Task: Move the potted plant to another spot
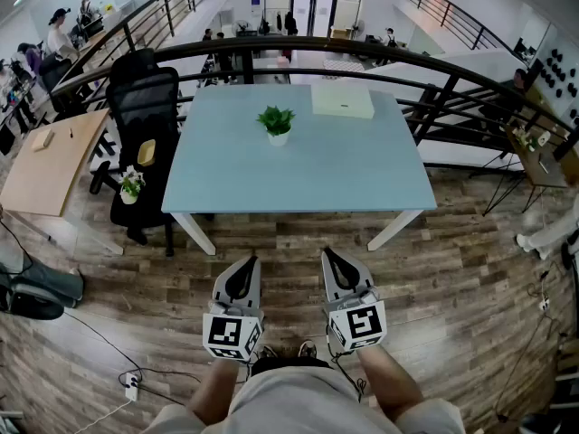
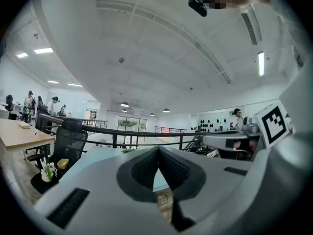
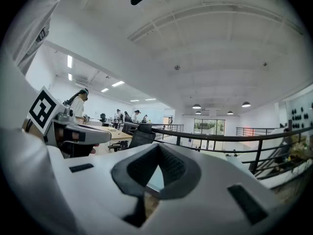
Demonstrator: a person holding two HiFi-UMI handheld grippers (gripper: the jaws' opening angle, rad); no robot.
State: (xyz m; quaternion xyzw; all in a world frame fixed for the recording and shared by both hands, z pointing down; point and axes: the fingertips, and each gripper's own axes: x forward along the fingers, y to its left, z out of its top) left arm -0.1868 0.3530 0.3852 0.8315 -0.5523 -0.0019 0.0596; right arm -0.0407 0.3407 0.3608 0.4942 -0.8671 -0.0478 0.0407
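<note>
A small green potted plant (image 1: 276,123) in a white pot stands on the light blue table (image 1: 298,179), near its far middle. Its leaves just peek over the left gripper's jaws as the plant (image 2: 128,151) in the left gripper view. Both grippers are held level near the person's body, well short of the table. My left gripper (image 1: 246,266) has its jaws closed tip to tip with nothing between them. My right gripper (image 1: 331,259) is shut and empty too. In each gripper view the black pads (image 2: 159,168) and pads (image 3: 157,166) meet at the tip.
A pale flat box (image 1: 342,100) lies on the table's far right. A black office chair (image 1: 143,116) stands at the table's left with a small flower pot (image 1: 132,185) on its seat. A wooden desk (image 1: 50,156) is farther left. A black railing (image 1: 434,89) runs behind the table.
</note>
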